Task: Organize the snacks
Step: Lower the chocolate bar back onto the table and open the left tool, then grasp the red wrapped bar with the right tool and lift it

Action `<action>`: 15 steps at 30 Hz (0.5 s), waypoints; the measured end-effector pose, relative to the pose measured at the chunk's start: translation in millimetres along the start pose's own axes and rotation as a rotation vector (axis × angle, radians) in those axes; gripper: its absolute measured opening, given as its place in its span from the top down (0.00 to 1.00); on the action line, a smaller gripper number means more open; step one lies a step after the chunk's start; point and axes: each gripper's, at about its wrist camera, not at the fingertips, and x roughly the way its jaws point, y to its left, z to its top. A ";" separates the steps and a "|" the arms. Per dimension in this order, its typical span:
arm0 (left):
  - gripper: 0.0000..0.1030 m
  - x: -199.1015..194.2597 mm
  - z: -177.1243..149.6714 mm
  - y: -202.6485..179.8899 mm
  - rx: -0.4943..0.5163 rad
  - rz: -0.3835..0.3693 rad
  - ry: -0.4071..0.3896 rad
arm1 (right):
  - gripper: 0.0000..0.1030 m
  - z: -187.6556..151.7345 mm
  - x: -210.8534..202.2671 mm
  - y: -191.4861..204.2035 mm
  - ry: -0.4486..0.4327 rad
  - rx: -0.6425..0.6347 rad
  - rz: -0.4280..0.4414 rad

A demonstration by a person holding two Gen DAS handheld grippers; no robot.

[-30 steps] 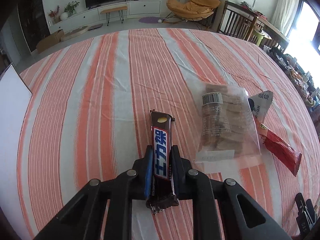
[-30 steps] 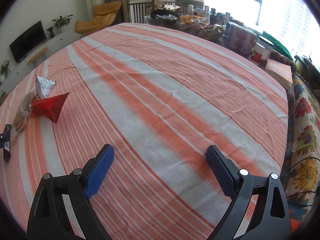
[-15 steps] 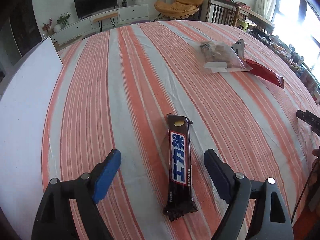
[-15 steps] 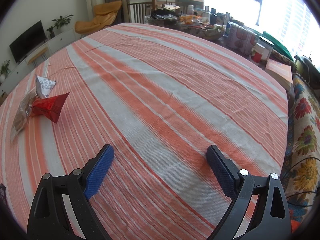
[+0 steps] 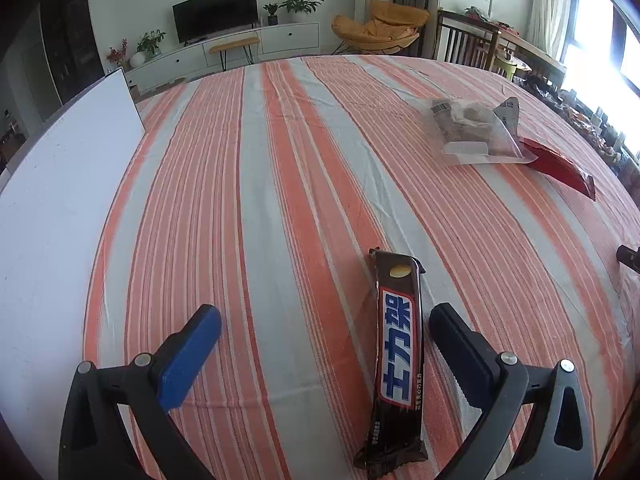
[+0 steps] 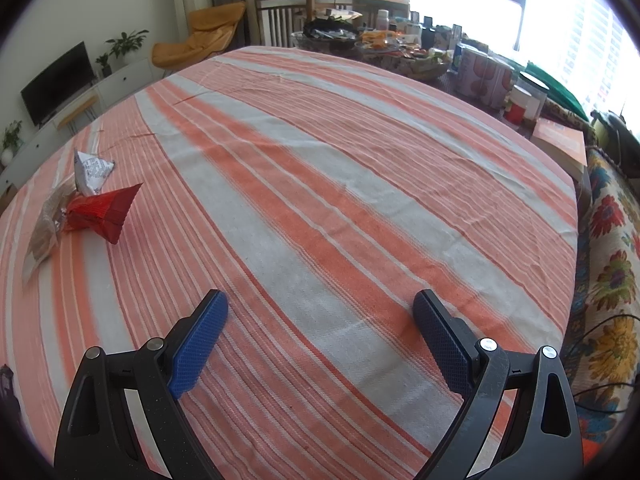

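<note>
— Since the earlier frames the left gripper (image 5: pixel 324 328) has let go: a second ago it pinched the chocolate bar (image 5: pixel 396 356), and its jaws have just been opening, now spread wide. The bar lies flat on the striped tablecloth (image 5: pixel 280 184) between the fingers, close to the right-hand one and touching neither. The view has also changed: the white board (image 5: pixel 60 216) now fills the left edge of the frame.

— And where are the other snacks?

— In the left wrist view, upper right: a clear bag of biscuits (image 5: pixel 472 132) with a silver packet (image 5: pixel 507 111) at its far corner, and a red packet (image 5: pixel 560 166) just beside it on the right, partly under the bag's edge. They are well apart from the chocolate bar.

— What about the right gripper (image 6: pixel 320 328)?

— Its view matches the earlier frames. Jaws spread, nothing between them but cloth. In its view the red packet (image 6: pixel 102 212), the silver packet (image 6: pixel 92 170) and the biscuit bag (image 6: pixel 44 232) sit at the left edge of the frame.

— Anything beyond the table?

— A cluttered side table with tins and jars (image 6: pixel 484 76) at the upper right.
</note>
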 end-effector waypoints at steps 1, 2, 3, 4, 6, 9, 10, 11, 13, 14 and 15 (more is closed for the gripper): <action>0.00 0.1 0.8 -0.2 0.000 0.000 0.000 | 0.07 -0.1 -0.2 0.4 -0.001 0.001 0.003; 0.00 0.2 1.0 -0.2 0.000 -0.001 0.000 | 0.07 -0.4 -0.5 0.3 -0.003 0.004 0.008; 0.00 0.1 1.0 -0.2 0.000 0.000 0.000 | 0.07 -0.6 -0.9 0.0 -0.006 0.008 0.014; 0.00 0.1 1.0 -0.2 0.000 0.000 0.000 | 0.07 -0.7 -1.1 -0.8 -0.007 0.012 0.018; 0.00 0.1 1.0 -0.1 0.000 0.000 0.000 | 0.07 -1.3 -2.1 -1.5 -0.011 0.018 0.025; 0.00 0.1 1.0 0.0 0.000 -0.001 0.000 | 0.09 -2.9 -8.0 -5.1 -0.032 0.052 0.052; 0.00 0.2 1.0 -0.1 0.000 0.000 0.000 | 0.10 -1.9 -14.0 -5.9 -0.058 0.059 0.086; 0.00 0.2 1.0 0.0 0.000 -0.001 0.000 | 0.10 0.1 -21.4 -3.7 -0.095 0.048 0.109; 0.00 0.3 1.0 -0.1 -0.001 -0.001 0.000 | 0.10 10.0 -40.1 11.3 -0.205 -0.042 0.142; 0.00 0.0 1.0 0.0 -0.001 -0.001 0.000 | 0.10 17.7 -49.0 24.3 -0.254 -0.114 0.163; 0.00 0.1 1.0 0.1 -0.001 -0.001 0.000 | 0.10 27.0 -55.3 39.2 -0.282 -0.192 0.193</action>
